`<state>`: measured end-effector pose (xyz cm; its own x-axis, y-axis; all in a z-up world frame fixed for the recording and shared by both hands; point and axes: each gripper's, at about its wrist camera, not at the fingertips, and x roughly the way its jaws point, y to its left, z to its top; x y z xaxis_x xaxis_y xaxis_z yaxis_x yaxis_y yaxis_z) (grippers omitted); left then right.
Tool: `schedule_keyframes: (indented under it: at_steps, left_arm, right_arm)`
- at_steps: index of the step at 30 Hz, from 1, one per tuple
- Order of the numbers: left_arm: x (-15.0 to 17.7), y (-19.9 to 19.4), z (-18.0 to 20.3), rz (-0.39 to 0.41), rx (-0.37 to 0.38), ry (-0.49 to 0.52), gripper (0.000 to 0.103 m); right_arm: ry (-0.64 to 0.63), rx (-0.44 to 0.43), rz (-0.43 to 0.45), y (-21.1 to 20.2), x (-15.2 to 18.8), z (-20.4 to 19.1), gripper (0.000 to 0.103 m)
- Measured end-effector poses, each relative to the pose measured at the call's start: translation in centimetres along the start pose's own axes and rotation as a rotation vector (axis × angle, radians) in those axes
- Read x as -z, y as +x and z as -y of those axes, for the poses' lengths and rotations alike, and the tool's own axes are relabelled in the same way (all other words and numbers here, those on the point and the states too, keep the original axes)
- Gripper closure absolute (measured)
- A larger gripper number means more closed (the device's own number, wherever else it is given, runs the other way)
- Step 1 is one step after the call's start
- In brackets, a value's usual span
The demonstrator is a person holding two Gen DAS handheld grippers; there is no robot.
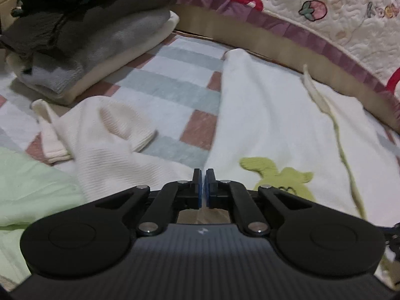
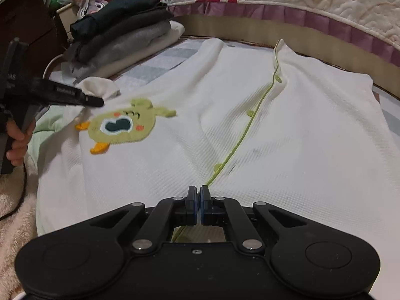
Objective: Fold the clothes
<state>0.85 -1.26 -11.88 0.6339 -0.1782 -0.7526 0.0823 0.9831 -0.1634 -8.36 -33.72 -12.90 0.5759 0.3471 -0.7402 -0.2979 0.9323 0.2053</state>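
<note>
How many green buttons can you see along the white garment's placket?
3 on the white garment: upper, middle, lowest nearest the right claw. More may hide beneath it.

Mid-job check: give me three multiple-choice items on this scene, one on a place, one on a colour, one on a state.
1. Where is the folded pile?
A. far left of the garment
B. on the garment
C. near right

2. The garment's trim is:
A. red
B. green
C. blue

3. The right tool is:
A. wide open
B. out of view
C. shut at the garment's near edge

Answers: 1 A, the pile sits beyond the garment's left side; 2 B, a green line runs down the front; 3 C, the jaws meet there.
</note>
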Motion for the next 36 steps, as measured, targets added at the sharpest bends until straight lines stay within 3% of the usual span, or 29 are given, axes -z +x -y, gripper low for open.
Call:
schedule_keyframes:
  at_steps: [3,7,13,14,15,17,22,25,28,30,34,36]
  left_arm:
    - [-0.1,0.1,-0.6,-0.012,0.014,-0.022,0.103]
    - [0.3,0.9,-0.6,-0.060,0.015,-0.027,0.103]
    - [0.3,1.5,-1.9,-0.110,0.021,-0.114,0.091]
    - [0.2,1.3,-2.0,-0.105,0.019,-0.116,0.091]
    - [0.0,1.2,-2.0,-0.100,0.015,-0.110,0.091]
    - [-0.3,0.9,-2.0,-0.090,0.006,-0.097,0.091]
    - [-1.6,0.6,-1.8,-0.092,0.081,-0.101,0.091]
    - [-2.3,0.4,-0.5,-0.075,0.140,-0.050,0.087]
    - [-3.0,0.4,1.1,-0.057,0.189,0.031,0.073]
    - [-3.2,0.9,1.9,-0.054,0.215,0.050,0.068]
    - [-3.2,2.7,3.3,-0.090,0.258,0.059,0.065]
    - [-3.7,3.4,4.2,-0.114,0.273,0.077,0.062]
  right_arm:
    - [-0.010,-0.015,-0.010,0.1,-0.3,-0.3,0.098]
    - [-0.047,-0.100,-0.034,0.4,-0.4,-1.4,0.099]
    - [0.056,-0.064,-0.005,0.1,-0.6,-0.2,0.097]
    - [0.082,-0.055,0.007,-0.1,-0.7,0.1,0.087]
    - [0.104,-0.050,0.013,-0.2,-1.0,0.4,0.071]
    - [0.122,-0.007,0.010,-0.6,-2.0,0.8,0.057]
    - [0.035,0.172,-0.019,-3.6,-5.9,-0.2,0.057]
    - [-0.040,0.238,0.022,-7.0,-7.3,-1.8,0.057]
    - [-0.134,0.273,0.044,-10.2,-8.1,-4.2,0.056]
    - [-0.124,0.294,0.097,-11.7,-8.0,-5.8,0.056]
    - [-0.072,0.169,0.199,-12.4,-4.5,-8.8,0.053]
    - [-0.071,0.142,0.177,-10.6,-4.1,-7.7,0.053]
